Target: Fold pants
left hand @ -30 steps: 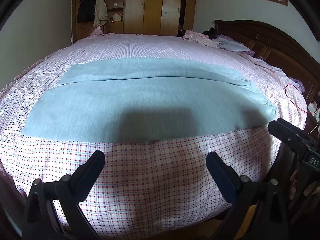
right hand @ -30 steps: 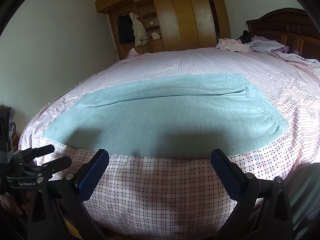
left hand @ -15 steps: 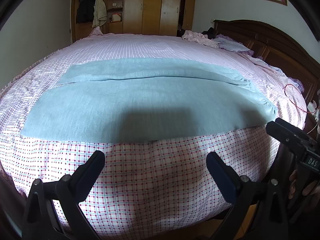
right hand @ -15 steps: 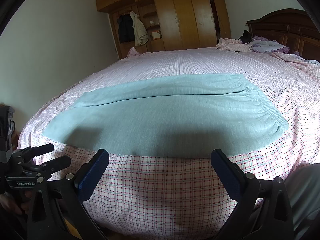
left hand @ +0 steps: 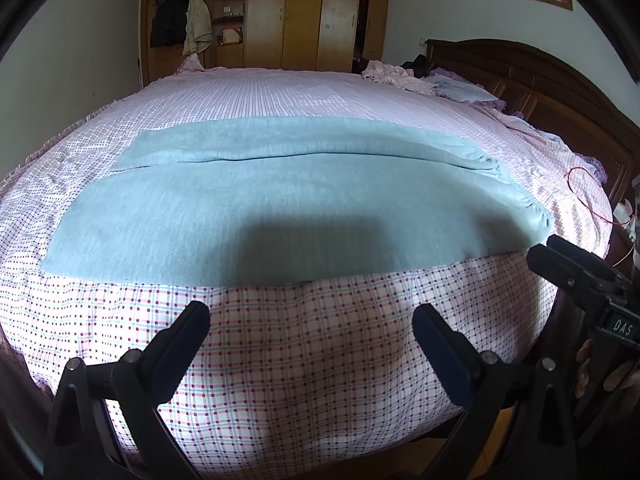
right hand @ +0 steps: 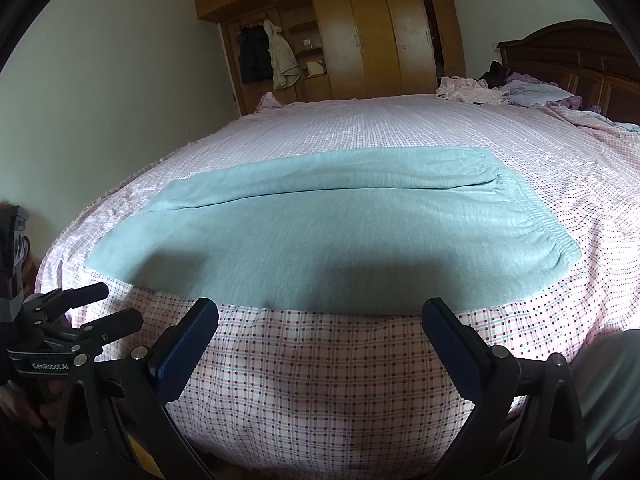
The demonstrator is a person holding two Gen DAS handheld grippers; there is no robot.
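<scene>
Light blue-grey pants (left hand: 288, 200) lie flat on the pink checked bed (left hand: 320, 344), one leg laid over the other, waistband to the right and leg ends to the left. They also show in the right wrist view (right hand: 332, 224). My left gripper (left hand: 310, 328) is open and empty, held over the bed's near edge, short of the pants. My right gripper (right hand: 320, 322) is open and empty, also just short of the pants' near edge. Each gripper shows at the edge of the other's view: the right one (left hand: 576, 268), the left one (right hand: 92, 304).
A wooden wardrobe (left hand: 296, 16) with hanging coats stands beyond the bed. A dark wooden headboard (left hand: 560, 96) is at right, with crumpled clothes and a pillow (left hand: 432, 80) near it. A red cord (left hand: 580, 196) lies at the bed's right edge.
Both views have barely shifted. The pants lie as before and both grippers stay open.
</scene>
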